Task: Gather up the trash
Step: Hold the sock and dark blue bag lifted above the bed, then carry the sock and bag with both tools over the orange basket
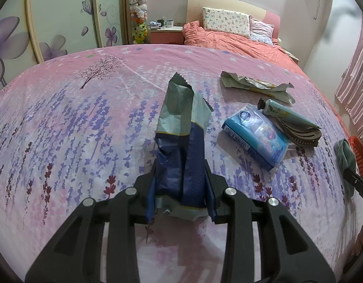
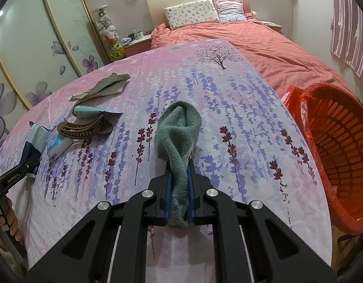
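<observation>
Blue pads of the left tongs (image 1: 181, 188) are clenched on a dark blue and pale green snack wrapper (image 1: 181, 129), gripped at its lower end so that the empty upper part stands up in the middle of the frame, probably lifted for carrying to the bin. The right tongs (image 2: 180, 195) are pressed together on a grey-green sock (image 2: 179, 136), whose folded toe hangs forward. At the right edge of the right view an orange basket (image 2: 334, 141), lined with a red bag, stands just beside the bed (image 2: 252, 118), tilted open toward the tongs. Other items lie on the cover at the left: a crumpled grey wrapper (image 2: 106, 86), a tube (image 2: 91, 112), a brown hair clip (image 2: 84, 129) and a blue tissue pack (image 2: 57, 145).
</observation>
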### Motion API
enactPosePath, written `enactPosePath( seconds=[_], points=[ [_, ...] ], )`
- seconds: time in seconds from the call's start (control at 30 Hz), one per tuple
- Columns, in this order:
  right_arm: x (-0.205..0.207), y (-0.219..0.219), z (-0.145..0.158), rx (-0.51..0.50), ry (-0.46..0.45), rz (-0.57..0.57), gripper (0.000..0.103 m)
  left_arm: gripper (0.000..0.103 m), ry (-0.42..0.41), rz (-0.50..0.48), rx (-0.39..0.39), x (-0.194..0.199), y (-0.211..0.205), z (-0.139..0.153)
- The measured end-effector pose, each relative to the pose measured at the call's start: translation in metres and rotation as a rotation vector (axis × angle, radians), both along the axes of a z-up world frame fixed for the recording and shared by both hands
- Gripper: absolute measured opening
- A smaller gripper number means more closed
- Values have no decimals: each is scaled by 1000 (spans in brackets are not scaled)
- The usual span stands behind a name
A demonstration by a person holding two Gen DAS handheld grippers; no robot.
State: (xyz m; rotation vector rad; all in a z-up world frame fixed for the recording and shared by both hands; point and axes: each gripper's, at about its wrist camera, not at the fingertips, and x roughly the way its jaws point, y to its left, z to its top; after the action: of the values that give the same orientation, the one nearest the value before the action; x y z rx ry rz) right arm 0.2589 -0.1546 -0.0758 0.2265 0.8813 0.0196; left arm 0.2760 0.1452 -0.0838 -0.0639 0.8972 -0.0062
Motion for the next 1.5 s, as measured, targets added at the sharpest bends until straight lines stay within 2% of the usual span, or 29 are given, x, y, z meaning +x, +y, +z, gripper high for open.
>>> enactPosePath(
  seconds=[0.4, 0.5, 0.53, 0.6, 0.7, 0.8, 1.03, 1.17, 1.3, 1.5],
  points=[
    [0, -1, 0, 2, 0, 0, 11, 35, 0, 0, 0, 0, 0, 0],
    [0, 0, 0, -8, 1, 0, 11, 32, -2, -2, 3, 0, 1, 0],
    [-1, 0, 1, -14, 0, -2, 11, 28, -4, -4, -4, 0, 1, 0],
    [-4, 4, 2, -50, 0, -3, 10, 26, -11, -9, -32, -3, 5, 2],
    [-15, 6, 5, -67, -4, 20, 9, 24, -28, -13, -56, -11, 5, 4],
    [-27, -5, 15, -55, -29, 1, 8, 24, -48, -35, -48, -24, -4, 13],
    [-52, -33, 58, -57, -137, -50, 8, 24, -126, -136, -85, -49, -49, 58],
    [-67, -53, 83, -53, -203, -86, 8, 24, -154, -216, -104, -60, -95, 78],
    [-75, -74, 94, -42, -232, -121, 8, 24, -163, -297, -134, -67, -141, 88],
    [-85, -106, 91, -33, -241, -168, 8, 24, -165, -421, -178, -72, -213, 95]
  ],
)
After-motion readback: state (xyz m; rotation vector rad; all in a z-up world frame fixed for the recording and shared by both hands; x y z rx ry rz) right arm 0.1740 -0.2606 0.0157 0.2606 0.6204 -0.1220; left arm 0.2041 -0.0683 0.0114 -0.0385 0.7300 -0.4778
